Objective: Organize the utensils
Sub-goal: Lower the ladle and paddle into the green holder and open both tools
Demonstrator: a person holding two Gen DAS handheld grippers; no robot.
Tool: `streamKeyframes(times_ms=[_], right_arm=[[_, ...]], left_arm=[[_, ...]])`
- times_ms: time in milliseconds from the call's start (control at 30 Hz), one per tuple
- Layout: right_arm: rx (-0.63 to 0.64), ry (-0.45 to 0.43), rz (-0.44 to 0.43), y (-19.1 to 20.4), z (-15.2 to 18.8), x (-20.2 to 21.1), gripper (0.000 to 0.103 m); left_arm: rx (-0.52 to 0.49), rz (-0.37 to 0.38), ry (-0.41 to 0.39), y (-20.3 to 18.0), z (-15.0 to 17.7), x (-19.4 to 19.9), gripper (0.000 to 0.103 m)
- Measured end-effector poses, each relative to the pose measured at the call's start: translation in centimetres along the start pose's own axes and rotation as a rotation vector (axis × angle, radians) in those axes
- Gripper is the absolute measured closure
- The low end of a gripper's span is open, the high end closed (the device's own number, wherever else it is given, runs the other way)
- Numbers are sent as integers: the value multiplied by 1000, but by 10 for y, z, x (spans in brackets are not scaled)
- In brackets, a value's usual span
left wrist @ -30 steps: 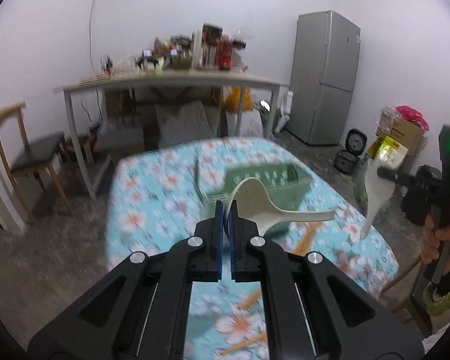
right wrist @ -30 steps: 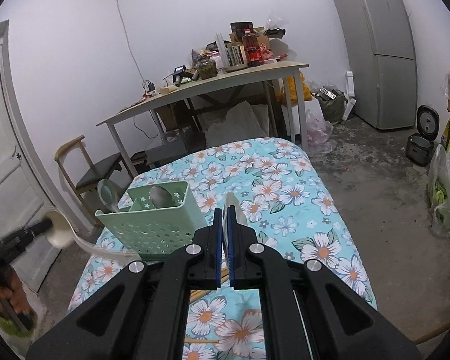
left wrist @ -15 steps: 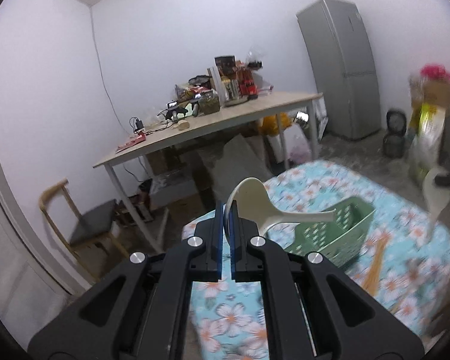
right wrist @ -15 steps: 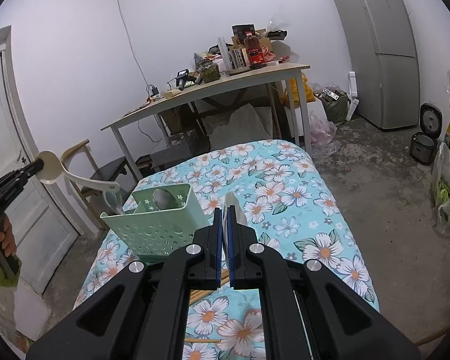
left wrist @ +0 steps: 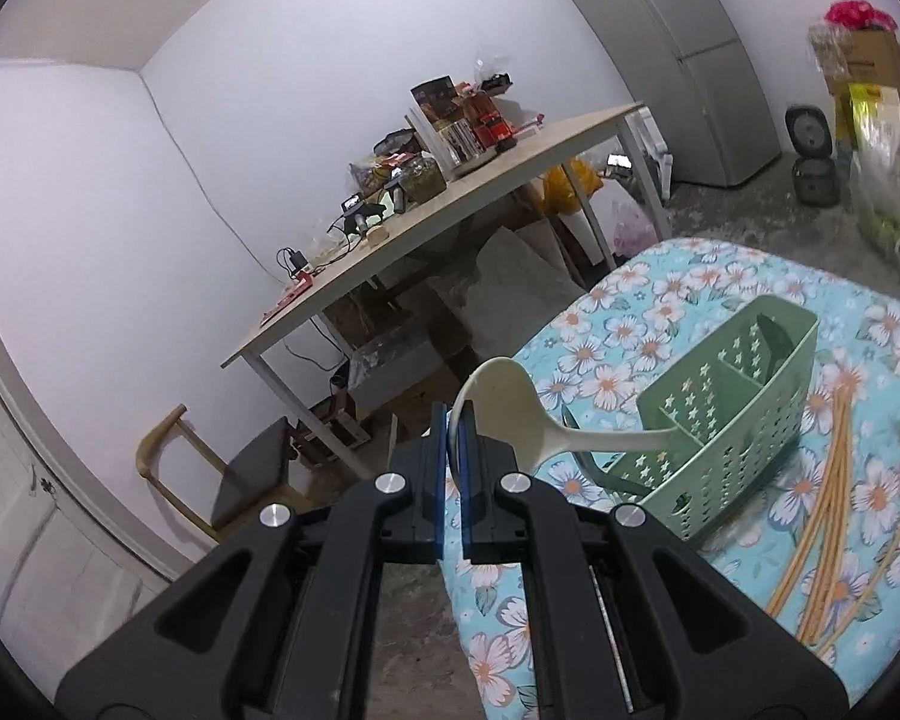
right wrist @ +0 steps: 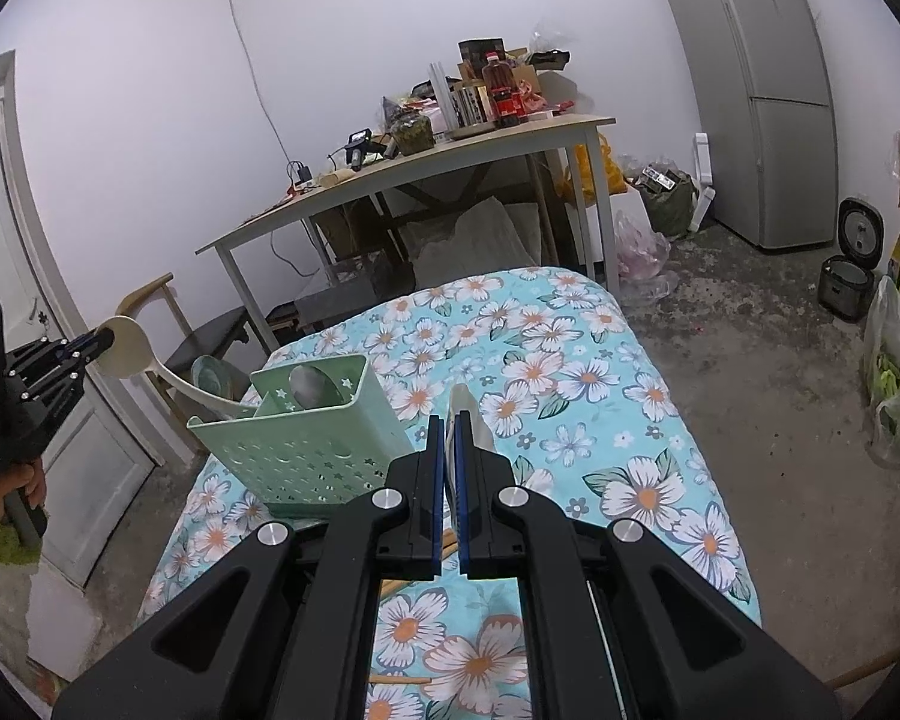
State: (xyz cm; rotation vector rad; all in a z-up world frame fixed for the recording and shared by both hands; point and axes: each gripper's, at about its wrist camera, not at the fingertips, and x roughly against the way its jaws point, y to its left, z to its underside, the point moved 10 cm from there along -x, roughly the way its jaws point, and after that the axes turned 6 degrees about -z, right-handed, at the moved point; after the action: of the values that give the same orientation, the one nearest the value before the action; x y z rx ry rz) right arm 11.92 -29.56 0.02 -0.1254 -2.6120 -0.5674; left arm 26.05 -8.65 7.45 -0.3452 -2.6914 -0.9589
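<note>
My left gripper (left wrist: pixel 453 420) is shut on the bowl rim of a cream rice spoon (left wrist: pixel 513 420). The spoon's handle reaches right to the near end of a green perforated utensil caddy (left wrist: pixel 744 414) and seems to dip into its near compartment. In the right wrist view the left gripper (right wrist: pixel 99 342) holds that spoon (right wrist: pixel 127 347) just left of the caddy (right wrist: pixel 306 438). My right gripper (right wrist: pixel 448 420) is shut on a second cream spoon (right wrist: pixel 468 420), seen edge-on, to the right of the caddy. A grey spoon bowl (right wrist: pixel 309 387) stands in the caddy's far compartment.
Several wooden chopsticks (left wrist: pixel 834 510) lie on the floral tablecloth (right wrist: pixel 570 372) beside the caddy. A wooden chair (right wrist: pixel 210 336), a cluttered desk (right wrist: pixel 426 162) and a grey fridge (right wrist: pixel 762 90) stand beyond the table. A rice cooker (right wrist: pixel 849 276) sits on the floor.
The left gripper has swung out past the table's left end and lowered, bringing the spoon's handle down to the caddy's near compartment. The right gripper has stayed put.
</note>
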Motion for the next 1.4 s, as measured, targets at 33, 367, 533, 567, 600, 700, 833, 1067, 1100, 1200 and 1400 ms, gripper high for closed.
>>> streamKeyframes(times_ms=[33, 367, 533, 567, 600, 700, 833, 1067, 1100, 1200, 1400], right_arm=[[-1, 2, 0, 0, 0, -1, 100], [-11, 10, 5, -4, 3, -3, 99], [-12, 10, 2, -4, 3, -3, 99], [-12, 8, 0, -4, 2, -3, 99], [-12, 5, -2, -3, 1, -3, 99], [-10, -12, -22, -1, -6, 1, 99], [-24, -43, -99, 8, -25, 4, 99], [-70, -115, -330, 42, -78, 11, 99], [-76, -129, -364, 47, -88, 12, 99], [-77, -166, -428, 61, -114, 12, 99], [-53, -212, -504, 86, -145, 11, 99]], left_arm=[[-15, -4, 1, -3, 0, -2, 100], [-10, 90, 45, -33, 8, -18, 96], [59, 164, 68, -44, 9, -19, 72], [77, 176, 65, -44, 9, -19, 69], [101, 192, 61, -45, 8, -18, 65], [154, 220, 62, -45, 8, -13, 56], [240, 245, 53, -37, 9, -6, 51], [391, 275, 17, -20, 25, 13, 40], [416, 285, 15, -18, 31, 16, 38], [452, 289, 22, -16, 45, 20, 34], [498, 301, 62, -17, 74, 21, 33]])
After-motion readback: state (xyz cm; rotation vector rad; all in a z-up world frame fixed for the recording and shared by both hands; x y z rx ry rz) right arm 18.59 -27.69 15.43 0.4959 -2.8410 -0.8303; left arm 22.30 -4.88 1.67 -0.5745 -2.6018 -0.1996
